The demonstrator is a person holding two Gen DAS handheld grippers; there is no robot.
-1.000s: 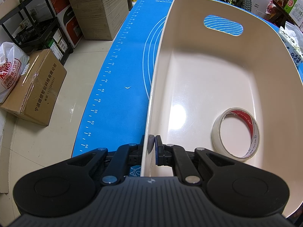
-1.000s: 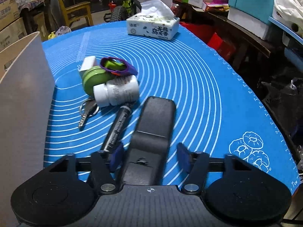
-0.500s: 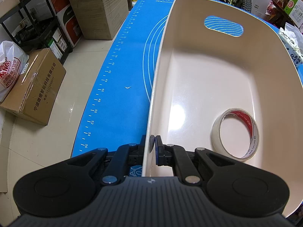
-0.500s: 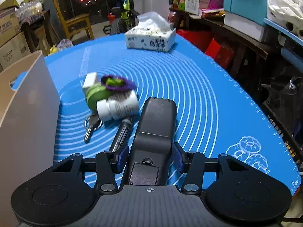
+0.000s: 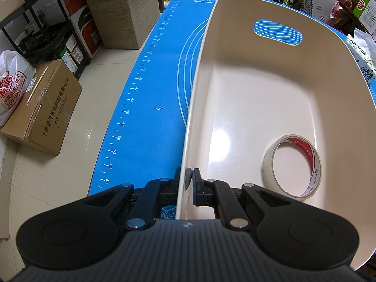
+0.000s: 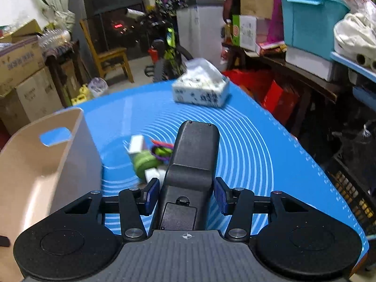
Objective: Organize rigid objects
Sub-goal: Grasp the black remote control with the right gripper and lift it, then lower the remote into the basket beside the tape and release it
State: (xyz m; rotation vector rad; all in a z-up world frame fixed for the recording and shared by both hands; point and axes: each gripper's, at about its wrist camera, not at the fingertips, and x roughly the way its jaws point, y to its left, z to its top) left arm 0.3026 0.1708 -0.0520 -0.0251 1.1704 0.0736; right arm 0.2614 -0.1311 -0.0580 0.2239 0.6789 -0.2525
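The left claw (image 5: 189, 183) is pinching the near left wall of the cream bin (image 5: 195, 108), its pads closed tight on the rim, one outside and one inside. Inside the bin, at the near right of the floor, a roll of tape (image 5: 292, 165) is lying flat. The bin is sitting on the blue mat (image 5: 150, 108) that is covering the surface.

The right claw (image 6: 185, 192) is gripping a black remote (image 6: 191, 164) by its sides, its pads standing about half open and pressing on the casing; the remote is sticking out forward, lifted clear of the mat. Just beyond and left of it, blurred, a green round tin (image 6: 143, 162), a white bottle (image 6: 152, 175), a small white box (image 6: 136, 143) and a purple and green item (image 6: 162, 150) are lying clustered on the mat. The bin is standing to their left. Farther off, a tissue box (image 6: 201, 91) is resting near the far edge.
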